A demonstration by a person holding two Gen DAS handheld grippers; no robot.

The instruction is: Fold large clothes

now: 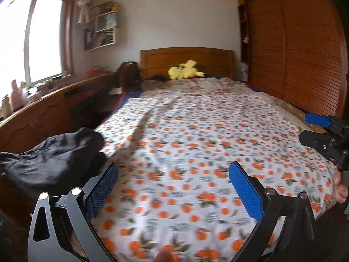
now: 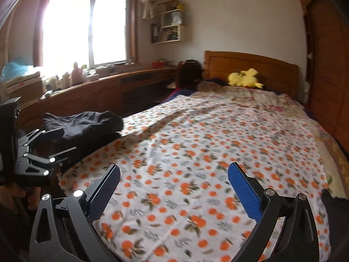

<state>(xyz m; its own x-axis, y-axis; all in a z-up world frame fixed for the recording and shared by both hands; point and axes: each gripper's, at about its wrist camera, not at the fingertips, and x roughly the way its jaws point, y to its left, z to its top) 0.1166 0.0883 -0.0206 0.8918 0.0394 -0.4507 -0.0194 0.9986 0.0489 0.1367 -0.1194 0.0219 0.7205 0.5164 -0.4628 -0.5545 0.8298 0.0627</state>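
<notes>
Both claws, left (image 1: 173, 187) and right (image 2: 173, 188), hung wide apart over the bed's (image 2: 218, 163) near end, gripping nothing. Beyond the left one, at the bed's left edge, a black garment (image 1: 54, 155) lay bunched, not flat. We judged it either awaiting folding or roughly folded and set aside.
</notes>
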